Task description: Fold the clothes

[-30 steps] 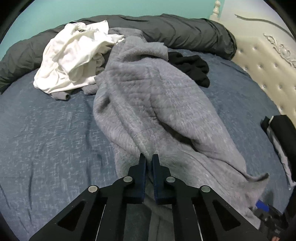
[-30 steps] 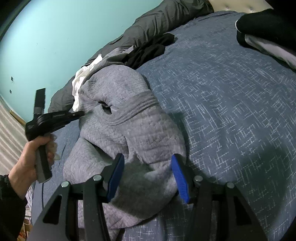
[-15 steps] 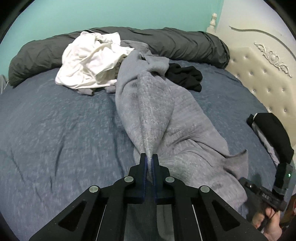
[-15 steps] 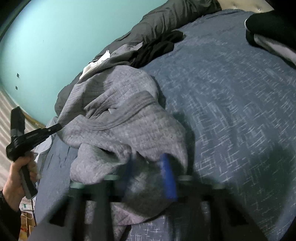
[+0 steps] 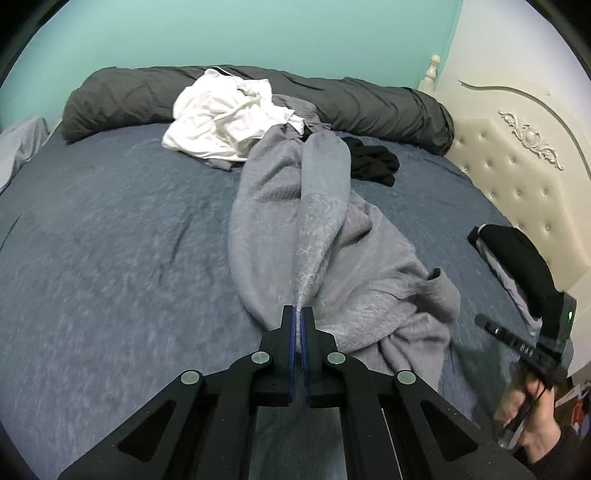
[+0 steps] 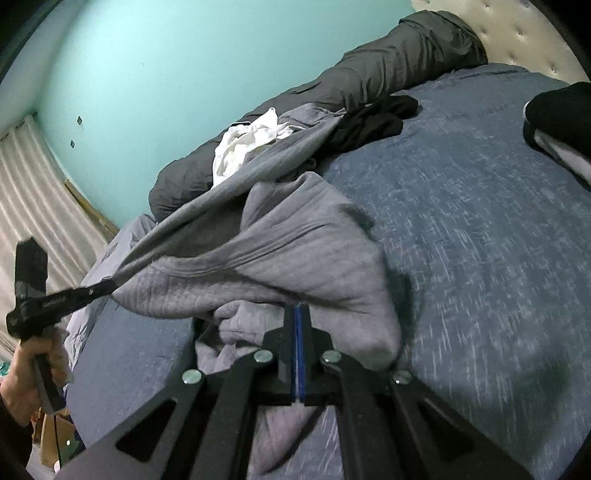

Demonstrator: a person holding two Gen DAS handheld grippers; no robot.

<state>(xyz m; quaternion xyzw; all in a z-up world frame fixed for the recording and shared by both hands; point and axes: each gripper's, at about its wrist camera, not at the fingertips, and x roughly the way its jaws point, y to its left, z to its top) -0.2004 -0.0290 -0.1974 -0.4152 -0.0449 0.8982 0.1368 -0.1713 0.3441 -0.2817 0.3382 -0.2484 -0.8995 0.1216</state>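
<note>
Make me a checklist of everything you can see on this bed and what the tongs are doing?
Surface: blue bedsheet, wrinkled, mostly bare on its left side.
Job's things: grey sweater, unfolded, stretched taut toward the left tongs; white garment and black garment, both crumpled beyond it.
Clutter: rolled dark duvet along the far edge; black and grey pile by the headboard.
Grippers: left tongs shut on the grey sweater; right tongs shut on another part of it.
Cables: nothing seen.
Surroundings: teal wall, cream tufted headboard, striped curtain.
</note>
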